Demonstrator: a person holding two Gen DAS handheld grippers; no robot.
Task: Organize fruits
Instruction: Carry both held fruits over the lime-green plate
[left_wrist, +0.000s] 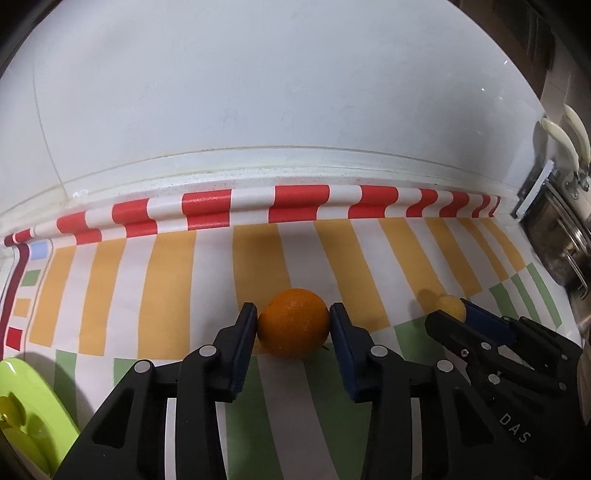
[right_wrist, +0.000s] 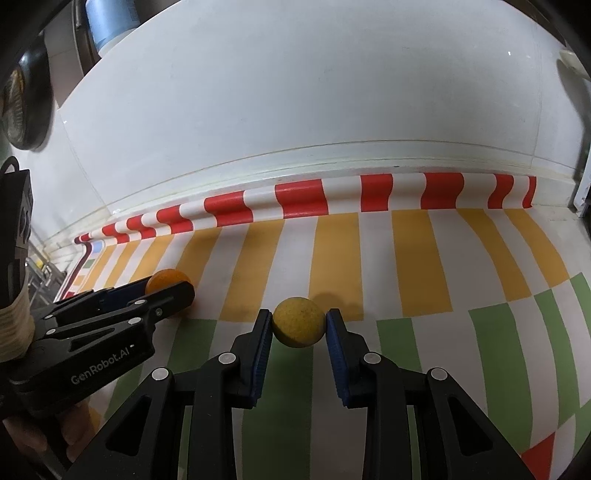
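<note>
At nine o'clock from my left gripper (left_wrist: 293, 325), low at the edge of its view, lies a lime-green plate (left_wrist: 40, 391) on the striped mat (left_wrist: 170, 280), with something yellow-green on it that I cannot identify; I take it as a likely place for the fruit. Straight ahead at twelve o'clock, my left gripper is clamped on an orange (left_wrist: 293, 323). Both pads press its widest part, one at nine and one at three on the fruit, and its underside looks to be resting on the mat.

I judge the orange to be moderately heavy for its size, firm but with a rind that gives a little, and its pebbled skin should offer the rubber pads decent friction. A round body wants to roll out of a flat-jawed pinch, so holding it across the middle as I do now seems right; above or below that line it could squirt free.

At three o'clock from the orange, well apart from it, my right gripper (right_wrist: 299, 326) is closed on a smaller yellow fruit (right_wrist: 299, 326), round and speckled, perhaps a small lemon or lime; I cannot say which. The pads meet it on opposite sides at mid-height. It should be lighter than the orange, and its skin looks duller and smoother, so I would keep the squeeze steady without bruising it.
</note>
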